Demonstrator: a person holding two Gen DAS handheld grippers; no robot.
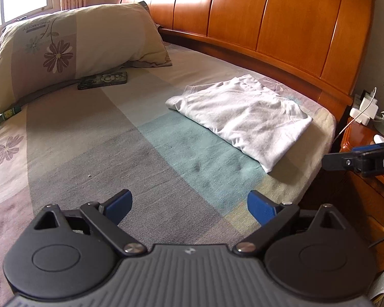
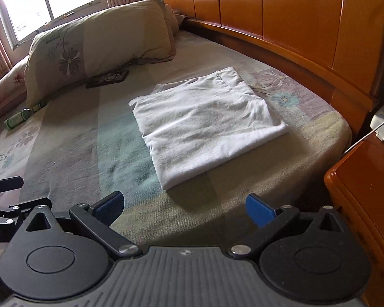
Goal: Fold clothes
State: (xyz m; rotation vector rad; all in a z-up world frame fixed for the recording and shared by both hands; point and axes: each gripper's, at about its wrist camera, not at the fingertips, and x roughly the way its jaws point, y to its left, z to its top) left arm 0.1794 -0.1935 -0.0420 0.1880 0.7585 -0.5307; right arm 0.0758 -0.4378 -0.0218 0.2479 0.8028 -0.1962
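Observation:
A white garment [image 1: 243, 117] lies folded into a flat rectangle on the bed, near the headboard and the bed's right edge; the right wrist view shows the same folded garment [image 2: 204, 125] straight ahead. My left gripper [image 1: 189, 204] is open over the striped bedsheet, short of the garment and to its left, with nothing between its blue pads. My right gripper [image 2: 184, 207] is open too, held above the sheet just in front of the garment's near corner. In the left wrist view part of the right gripper [image 1: 358, 162] juts in from the right edge.
A flowered pillow [image 1: 71, 48] leans at the back left, with a dark flat case [image 1: 102, 80] in front of it and a green bottle [image 1: 2, 119] at its left. The wooden headboard [image 1: 268, 18] runs behind. A wooden nightstand [image 2: 366, 186] with chargers and a fan stands right.

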